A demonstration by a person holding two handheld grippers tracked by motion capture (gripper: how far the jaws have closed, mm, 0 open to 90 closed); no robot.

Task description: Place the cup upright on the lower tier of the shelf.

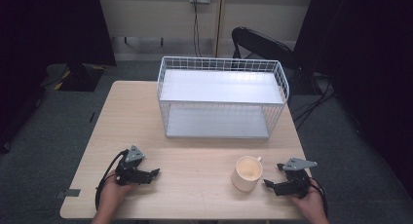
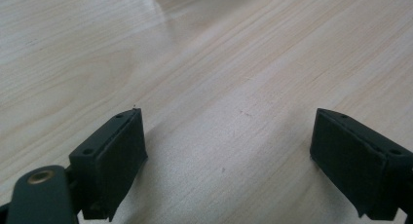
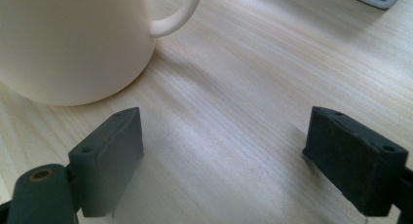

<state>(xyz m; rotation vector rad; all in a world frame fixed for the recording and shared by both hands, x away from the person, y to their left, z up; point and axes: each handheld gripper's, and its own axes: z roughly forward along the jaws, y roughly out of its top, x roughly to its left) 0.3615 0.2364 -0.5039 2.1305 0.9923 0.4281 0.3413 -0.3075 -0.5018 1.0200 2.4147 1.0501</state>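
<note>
Cream mug point(image 1: 247, 173) upright on the table point(image 1: 195, 151), near edge, right of centre; handle pointing to the far right. Empty inside, as far as the high view shows. Nothing touching it.

Right gripper point(image 1: 276, 175) resting low on the table just right of the mug, held in the person's right hand point(image 1: 308, 197). Jaws wide apart, nothing between them. In the right gripper view, mug point(image 3: 73, 39) close ahead and off to the left of the gap, handle point(image 3: 178, 14) curving toward the gap; bare wood between the jaws. Not touching the mug yet.

Left gripper point(image 1: 155, 173) at the near left of the table, well apart from the mug, jaws pointing right toward it. Jaws spread wide here too; plain tabletop between them in the left gripper view. Left hand point(image 1: 113, 185) behind it at the table edge.

White wire rack point(image 1: 221, 95) at the far centre of the table, two tiers: upper shelf point(image 1: 221, 86) bare, lower shelf point(image 1: 216, 122) bare.

Progress, as a judgement: very start. Mug not grasped, not lifted, rack empty. Likely work: mug to one of the rack shelves. Left to do: close right gripper on the mug, probably at rim or handle, then lift, carry to the far side, set down, release. Nothing done so far beyond the right gripper sitting near the mug.
</note>
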